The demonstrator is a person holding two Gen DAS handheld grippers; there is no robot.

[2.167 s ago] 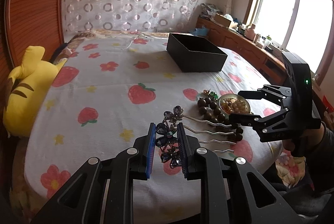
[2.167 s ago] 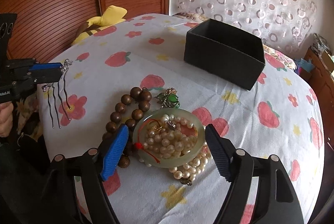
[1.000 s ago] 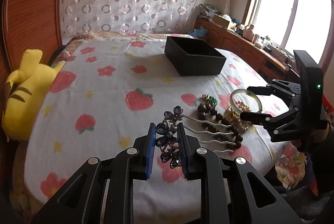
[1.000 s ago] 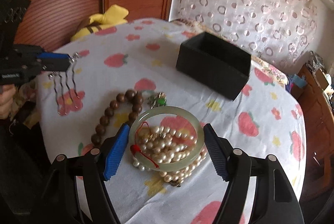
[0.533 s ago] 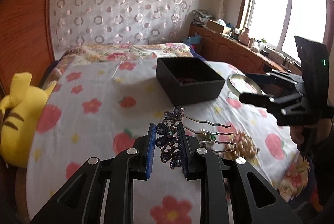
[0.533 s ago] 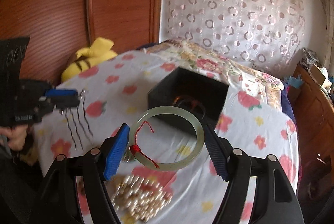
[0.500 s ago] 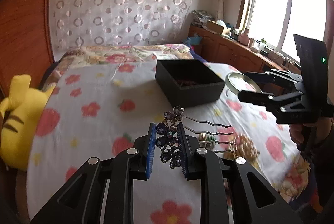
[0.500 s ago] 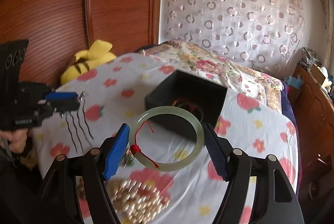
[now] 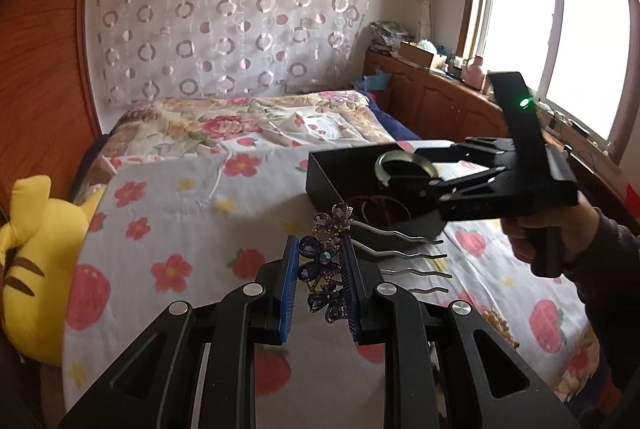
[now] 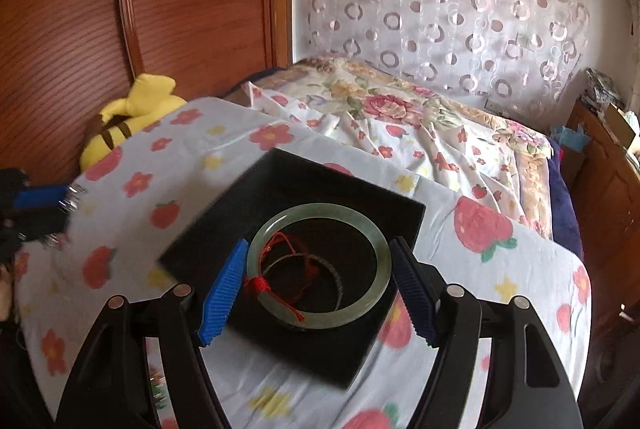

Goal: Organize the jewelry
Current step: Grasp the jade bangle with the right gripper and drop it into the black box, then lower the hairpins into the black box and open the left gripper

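My right gripper (image 10: pixel 318 283) is shut on a pale green jade bangle (image 10: pixel 378 249) with a red cord, held level over the open black box (image 10: pixel 288 177); the bangle (image 9: pixel 404 159) and box (image 9: pixel 332 177) also show in the left wrist view. A thin reddish bracelet (image 10: pixel 334 271) lies inside the box. My left gripper (image 9: pixel 322 279) is shut on a purple flower hair comb (image 9: pixel 326 261) with silver prongs, held above the bed in front of the box.
The box stands on a bed with a strawberry and flower sheet (image 9: pixel 192 213). A yellow plush toy (image 9: pixel 28 261) lies at the left edge. A pearl pile (image 9: pixel 498 321) lies near the front. A wooden headboard (image 10: pixel 192 1) stands behind.
My right gripper has carried the bangle up from the jewelry pile to over the open box. My left gripper has moved toward the box with the comb still in it.
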